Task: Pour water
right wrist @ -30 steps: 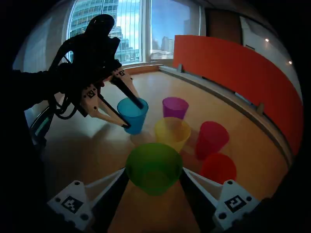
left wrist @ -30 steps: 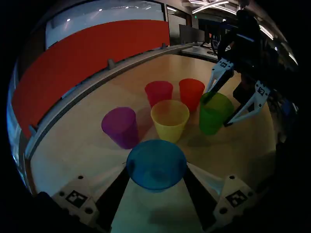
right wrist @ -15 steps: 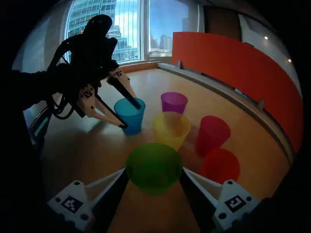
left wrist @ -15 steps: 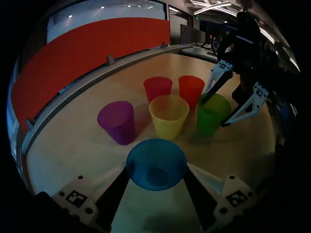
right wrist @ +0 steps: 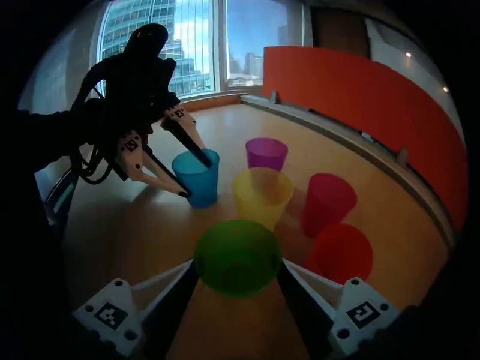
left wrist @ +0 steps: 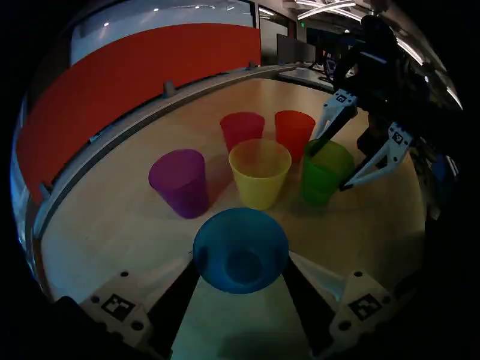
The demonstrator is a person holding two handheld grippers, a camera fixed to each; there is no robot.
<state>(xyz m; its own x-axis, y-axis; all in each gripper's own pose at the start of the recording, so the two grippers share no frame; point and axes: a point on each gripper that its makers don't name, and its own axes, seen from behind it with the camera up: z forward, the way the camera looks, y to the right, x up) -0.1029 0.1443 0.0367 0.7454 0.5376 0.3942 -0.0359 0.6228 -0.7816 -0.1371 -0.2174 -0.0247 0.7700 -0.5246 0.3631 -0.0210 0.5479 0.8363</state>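
The blue cup (left wrist: 241, 240) held in the left gripper (left wrist: 241, 267) is smooth translucent plastic; the tabletop (left wrist: 120, 222) beneath looks like matt wood.

The left gripper view rides low over the wooden tabletop (left wrist: 114, 228). It looks along its own fingers (left wrist: 156, 279), which clamp the translucent blue plastic cup (left wrist: 241, 249) right up close, toward the edge under the orange wall panel (left wrist: 120, 78). The right gripper view, just as close on the translucent green plastic cup (right wrist: 237, 257), faces the windows (right wrist: 180, 48). Both share the translucent yellow plastic cup (left wrist: 260, 171) mid-tabletop.

Orange partition (left wrist: 120, 72) along wooden tabletop (left wrist: 108, 222) edge; window (right wrist: 180, 48) beyond, towers outside; ceiling lights (left wrist: 318, 8) overhead.
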